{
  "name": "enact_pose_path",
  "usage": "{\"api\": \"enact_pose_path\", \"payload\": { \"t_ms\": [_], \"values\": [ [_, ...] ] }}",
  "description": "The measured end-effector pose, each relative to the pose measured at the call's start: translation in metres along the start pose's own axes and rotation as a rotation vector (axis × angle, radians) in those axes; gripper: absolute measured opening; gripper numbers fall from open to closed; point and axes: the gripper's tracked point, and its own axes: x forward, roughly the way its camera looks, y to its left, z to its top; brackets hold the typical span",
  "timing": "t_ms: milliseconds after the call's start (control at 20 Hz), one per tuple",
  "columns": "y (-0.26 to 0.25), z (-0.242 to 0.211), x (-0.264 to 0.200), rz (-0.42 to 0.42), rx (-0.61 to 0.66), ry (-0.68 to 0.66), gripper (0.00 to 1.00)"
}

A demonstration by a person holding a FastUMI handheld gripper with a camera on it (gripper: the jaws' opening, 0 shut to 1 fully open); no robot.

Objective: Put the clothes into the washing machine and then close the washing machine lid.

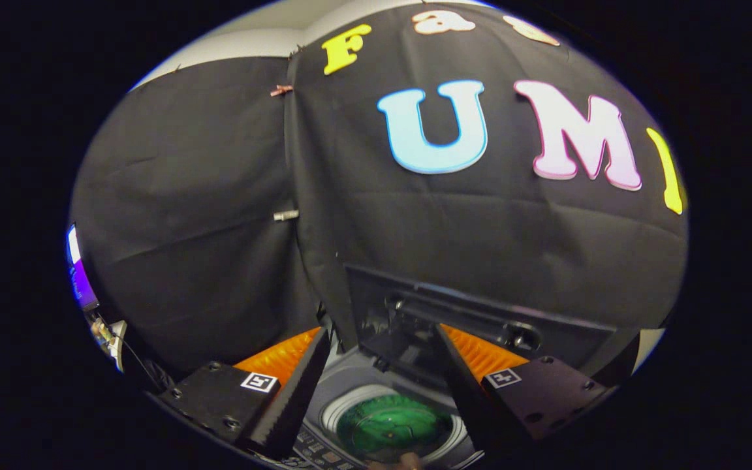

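Gripper (376, 385) jaws released, empty; washing machine (350, 382) below, lid (454, 313) raised, green clothes (394, 427) in drum

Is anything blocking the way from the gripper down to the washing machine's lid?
Nothing visible does. The hand-held gripper is open with nothing between its fingers. The lid stands raised just beyond them, against the black cloth, and the washing machine drum below holds something green.
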Motion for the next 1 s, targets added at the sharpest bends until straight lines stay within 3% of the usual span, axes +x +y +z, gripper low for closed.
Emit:
{"api": "enact_pose_path", "payload": {
  "t_ms": [350, 650, 900, 1000],
  "values": [
    [-0.058, 0.037, 0.001, -0.237, -0.022, -0.2, 0.99],
    [-0.123, 0.042, -0.005, -0.501, 0.029, -0.223, 0.99],
    [-0.155, 0.034, -0.003, -0.607, 0.052, -0.19, 0.99],
    [-0.16, 0.026, 0.002, -0.613, 0.089, -0.161, 0.99]
  ]
}}
